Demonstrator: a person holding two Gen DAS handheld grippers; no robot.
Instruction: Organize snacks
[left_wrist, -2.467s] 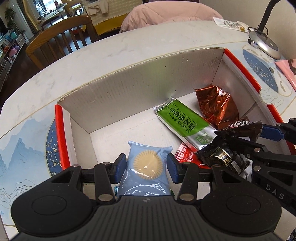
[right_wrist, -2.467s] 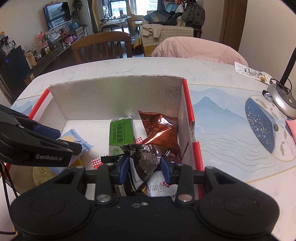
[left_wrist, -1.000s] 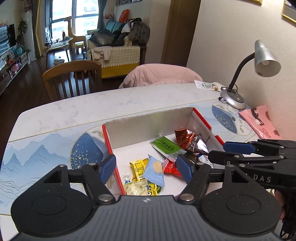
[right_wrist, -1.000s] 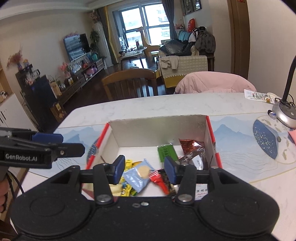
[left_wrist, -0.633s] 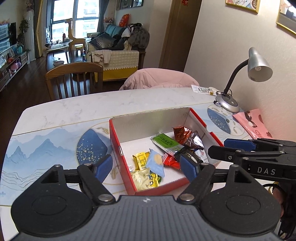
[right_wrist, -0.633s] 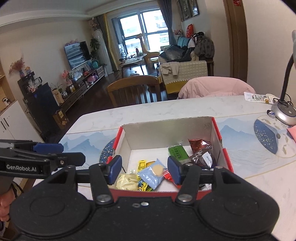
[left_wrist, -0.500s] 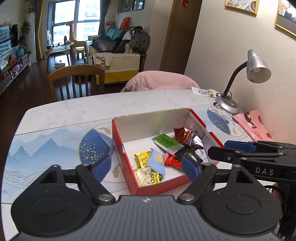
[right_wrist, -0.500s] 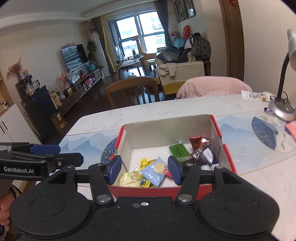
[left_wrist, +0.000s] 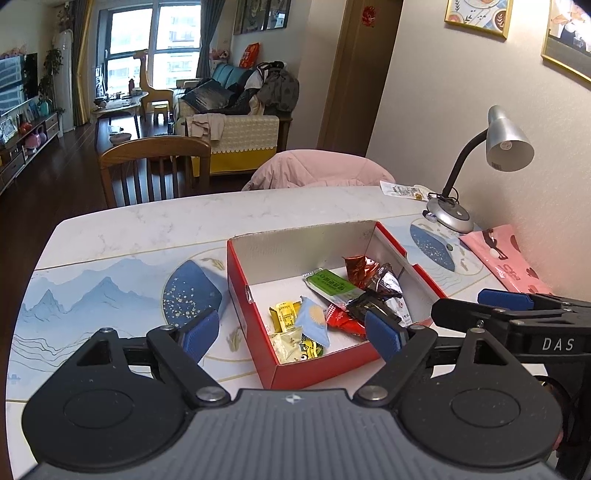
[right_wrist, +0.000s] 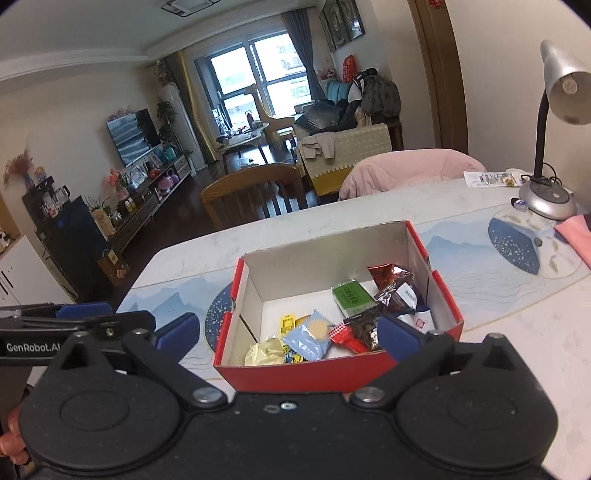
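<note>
Snacks all lie inside the red box on the table, just beyond the jaws of both grippers. The left gripper and right gripper stand spread wide, holding nothing. No packet shows outside the box, so the sorting looks finished or nearly so

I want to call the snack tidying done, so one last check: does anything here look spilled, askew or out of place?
Nothing looks spilled. The snack packets, among them the light blue biscuit packet and green bar wrapper, lie loosely jumbled inside the red cardboard box. Both the left gripper and right gripper are open and empty.
</note>
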